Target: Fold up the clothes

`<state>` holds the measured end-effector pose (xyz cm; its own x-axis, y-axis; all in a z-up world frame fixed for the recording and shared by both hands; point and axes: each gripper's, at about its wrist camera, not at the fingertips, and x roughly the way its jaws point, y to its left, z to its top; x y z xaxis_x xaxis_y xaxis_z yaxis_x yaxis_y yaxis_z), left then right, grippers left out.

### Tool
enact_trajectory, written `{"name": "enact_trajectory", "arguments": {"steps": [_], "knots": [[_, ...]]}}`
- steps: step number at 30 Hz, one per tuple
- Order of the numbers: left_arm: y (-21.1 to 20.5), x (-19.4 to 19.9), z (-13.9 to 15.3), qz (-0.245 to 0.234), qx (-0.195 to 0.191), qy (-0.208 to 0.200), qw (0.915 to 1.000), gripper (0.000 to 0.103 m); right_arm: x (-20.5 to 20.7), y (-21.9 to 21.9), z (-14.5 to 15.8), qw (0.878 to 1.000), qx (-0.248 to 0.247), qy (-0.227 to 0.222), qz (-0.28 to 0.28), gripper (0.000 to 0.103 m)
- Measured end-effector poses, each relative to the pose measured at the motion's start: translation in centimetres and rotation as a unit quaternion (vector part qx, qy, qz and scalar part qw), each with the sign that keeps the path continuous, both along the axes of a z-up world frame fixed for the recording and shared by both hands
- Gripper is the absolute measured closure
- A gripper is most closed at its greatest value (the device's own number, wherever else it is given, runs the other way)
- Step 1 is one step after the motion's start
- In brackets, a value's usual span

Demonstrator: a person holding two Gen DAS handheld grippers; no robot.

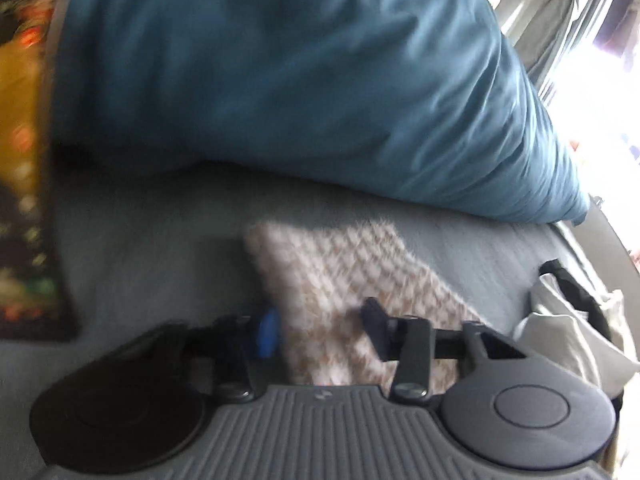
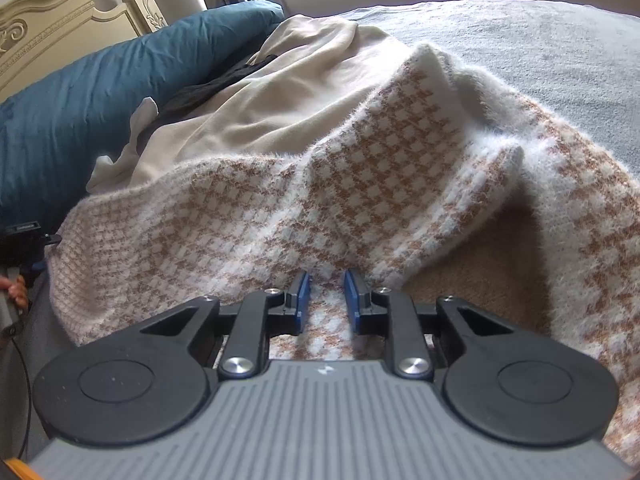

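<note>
A fuzzy white and tan houndstooth sweater (image 2: 360,152) lies on a grey bed cover (image 2: 540,48). My right gripper (image 2: 326,298) is shut on a fold of it, with the cloth pinched between the blue pads and one side raised off the bed. In the blurred left wrist view, the sweater's (image 1: 332,264) end lies flat on the bed (image 1: 140,240). My left gripper (image 1: 322,330) stands over that end with its jaws apart. The blue pad is at the cloth's left edge and the other finger is above the knit.
A big teal pillow (image 1: 280,80) (image 2: 80,112) lies across the bed's head by a cream headboard (image 2: 48,28). Beige garments (image 2: 280,92) (image 1: 560,332) and a black one (image 2: 216,84) are heaped behind the sweater. A yellow and dark patterned cloth (image 1: 20,160) lies at the left.
</note>
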<state>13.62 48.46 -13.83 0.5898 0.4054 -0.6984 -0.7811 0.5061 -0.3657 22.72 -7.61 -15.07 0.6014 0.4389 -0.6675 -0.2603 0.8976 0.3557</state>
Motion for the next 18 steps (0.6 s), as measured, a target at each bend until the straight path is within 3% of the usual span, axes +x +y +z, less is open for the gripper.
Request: {"name": "enact_trajectory", "arguments": {"steps": [1,2,7,10,15,18], "knots": [[-0.4,0.4,0.6,-0.008,0.023,0.017,0.9996,0.084,0.0,0.1,0.0,1.0,-0.001,-0.001,-0.001,0.084],[-0.8,0.8,1.3,-0.015,0.046,0.034,0.9982,0.084,-0.1,0.1,0.0,1.0,-0.002,-0.002,-0.001,0.083],[-3.0,-3.3,6.8,0.035,0.123,0.002,0.9918,0.086,-0.1,0.4,0.1,1.0,-0.004,-0.003,0.001,0.078],[-3.1,-4.2,6.2,0.04,0.134,0.039,0.9894,0.086,-0.1,0.4,0.1,1.0,-0.002,-0.005,0.004,0.075],[-3.1,-4.5,4.3,0.058,0.117,0.082,0.9881,0.085,-0.1,0.7,0.2,1.0,-0.005,-0.008,0.009,0.071],[-3.1,-4.5,4.1,0.067,0.103,0.112,0.9862,0.075,-0.1,0.7,0.2,1.0,-0.008,-0.008,0.012,0.071]]}}
